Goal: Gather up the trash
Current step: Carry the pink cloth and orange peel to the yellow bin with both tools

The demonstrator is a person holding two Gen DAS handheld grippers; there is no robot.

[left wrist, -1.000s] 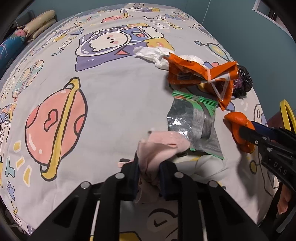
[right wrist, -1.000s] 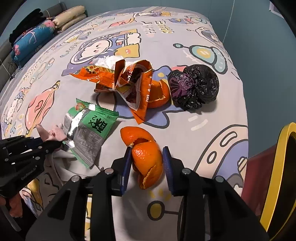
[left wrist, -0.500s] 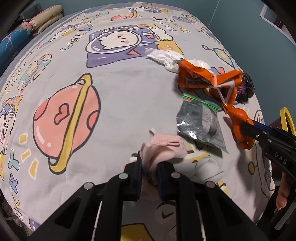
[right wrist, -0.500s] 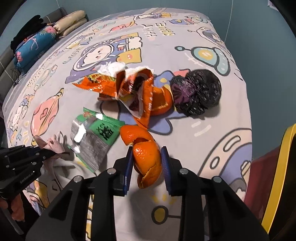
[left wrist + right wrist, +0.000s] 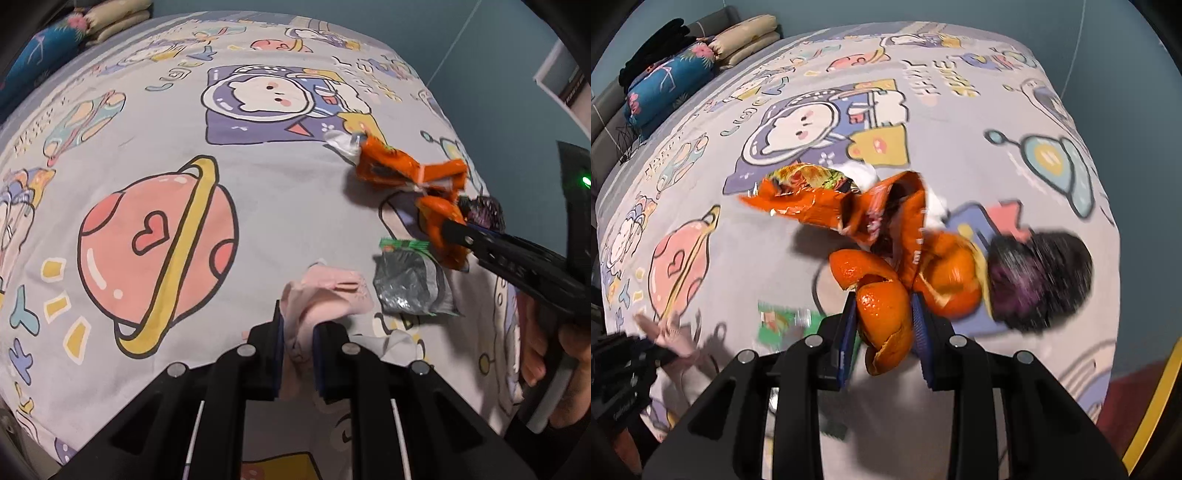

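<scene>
Both grippers lifted: right gripper [image 5: 882, 328] pinches orange peel [image 5: 882, 314]; left gripper [image 5: 297, 345] clamps pink tissue [image 5: 325, 295].

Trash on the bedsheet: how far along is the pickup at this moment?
Done: nothing visibly binned; no container shows. In hand: the left tool is shut on the pink bag, and the right tool is shut on an orange peel. Left on the bedsheet: the orange snack wrapper, the green and silver packet, a second orange peel, the white tissue and the black bag.
</scene>
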